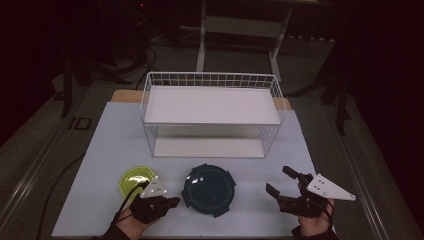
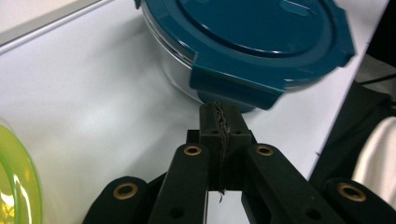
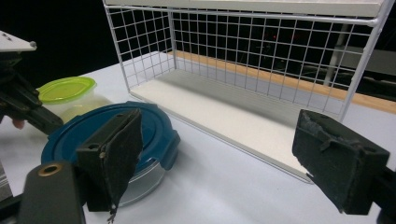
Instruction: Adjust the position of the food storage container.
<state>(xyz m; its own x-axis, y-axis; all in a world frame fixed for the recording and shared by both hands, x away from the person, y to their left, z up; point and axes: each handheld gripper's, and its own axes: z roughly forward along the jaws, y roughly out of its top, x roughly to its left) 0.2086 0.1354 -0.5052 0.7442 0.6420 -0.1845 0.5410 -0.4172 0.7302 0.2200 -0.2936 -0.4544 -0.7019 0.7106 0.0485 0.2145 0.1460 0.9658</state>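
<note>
A round glass container with a dark blue clip lid (image 1: 208,189) (image 2: 252,42) (image 3: 107,135) sits at the front middle of the white table. To its left stands a smaller container with a yellow-green lid (image 1: 137,179) (image 2: 16,182) (image 3: 67,88). My left gripper (image 1: 171,202) (image 2: 220,119) lies low between them, jaws pressed together with nothing in them, tips just short of a blue lid clip. My right gripper (image 1: 278,179) (image 3: 215,158) stands open to the right of the blue container, nothing between its pads.
A white two-tier wire rack (image 1: 210,107) (image 3: 243,56) stands behind the containers, its lower shelf bare and open toward me. The white tabletop (image 1: 110,145) has free room on both sides. Dark floor and table legs lie beyond.
</note>
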